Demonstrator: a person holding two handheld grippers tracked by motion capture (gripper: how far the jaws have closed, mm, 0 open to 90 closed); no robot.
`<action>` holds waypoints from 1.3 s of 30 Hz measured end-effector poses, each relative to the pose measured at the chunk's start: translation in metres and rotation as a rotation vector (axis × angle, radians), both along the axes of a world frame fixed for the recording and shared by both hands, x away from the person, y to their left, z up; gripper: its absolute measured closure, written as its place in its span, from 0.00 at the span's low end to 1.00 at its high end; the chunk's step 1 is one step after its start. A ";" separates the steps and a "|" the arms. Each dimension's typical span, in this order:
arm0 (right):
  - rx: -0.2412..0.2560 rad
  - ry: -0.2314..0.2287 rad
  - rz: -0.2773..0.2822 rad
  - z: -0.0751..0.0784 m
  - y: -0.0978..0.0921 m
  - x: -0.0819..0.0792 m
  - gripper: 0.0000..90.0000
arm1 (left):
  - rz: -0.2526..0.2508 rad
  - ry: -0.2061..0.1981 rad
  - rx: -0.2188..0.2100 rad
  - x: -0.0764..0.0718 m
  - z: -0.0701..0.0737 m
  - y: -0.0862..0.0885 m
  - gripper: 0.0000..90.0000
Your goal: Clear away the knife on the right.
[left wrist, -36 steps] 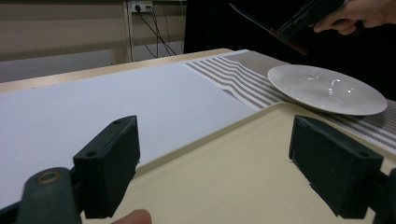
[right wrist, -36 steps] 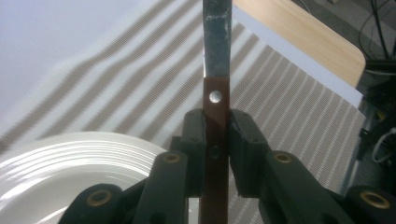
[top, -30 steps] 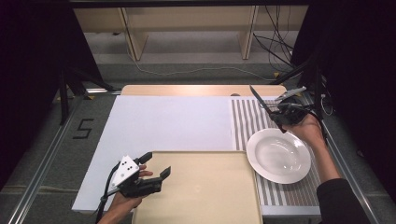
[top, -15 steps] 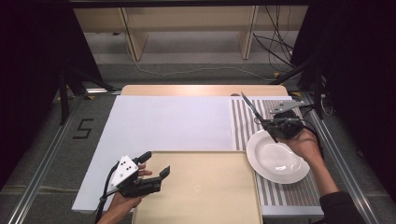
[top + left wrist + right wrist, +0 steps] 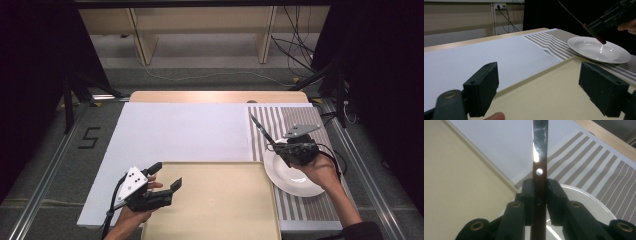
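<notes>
My right gripper (image 5: 278,147) is shut on the brown handle of a knife (image 5: 261,128), whose steel blade points up and to the back left. It hovers over the left rim of a white plate (image 5: 287,180) lying on a striped mat (image 5: 285,117). In the right gripper view the knife (image 5: 540,145) stands upright between the closed pads, above the plate (image 5: 584,202). My left gripper (image 5: 166,176) is open over the left edge of a beige tray (image 5: 215,205), with nothing between its jaws. The left gripper view shows the plate (image 5: 599,51) and the knife handle (image 5: 596,37) just above it.
A large white mat (image 5: 185,132) covers the table's middle, with a wooden strip (image 5: 215,96) along the back edge. Metal rails run down both sides. Cables and wooden legs lie on the floor behind the table.
My right gripper has carried the knife from the back right of the striped mat toward me and leftward, over the plate's left rim. The left gripper has stayed put.
</notes>
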State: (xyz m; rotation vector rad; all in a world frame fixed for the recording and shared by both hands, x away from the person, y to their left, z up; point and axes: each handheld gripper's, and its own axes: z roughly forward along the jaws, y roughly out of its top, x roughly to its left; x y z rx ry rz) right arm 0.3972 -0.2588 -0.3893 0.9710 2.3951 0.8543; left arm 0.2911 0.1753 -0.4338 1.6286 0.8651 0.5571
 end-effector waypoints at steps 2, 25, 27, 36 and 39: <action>0.003 0.004 0.004 -0.002 0.002 -0.005 0.86 | 0.000 0.000 0.000 0.000 0.000 0.000 0.18; 0.095 0.049 0.067 -0.012 0.024 -0.049 0.86 | -0.002 -0.004 0.002 -0.001 0.000 0.000 0.18; 0.103 0.061 0.074 -0.012 0.027 -0.053 0.86 | -0.001 -0.004 0.003 -0.001 0.000 0.000 0.18; 0.144 0.155 0.107 -0.020 0.035 -0.071 0.86 | -0.002 -0.005 0.006 -0.001 0.000 0.000 0.18; 0.142 0.182 0.122 -0.024 0.039 -0.078 0.86 | -0.001 -0.006 0.006 -0.001 0.000 0.000 0.18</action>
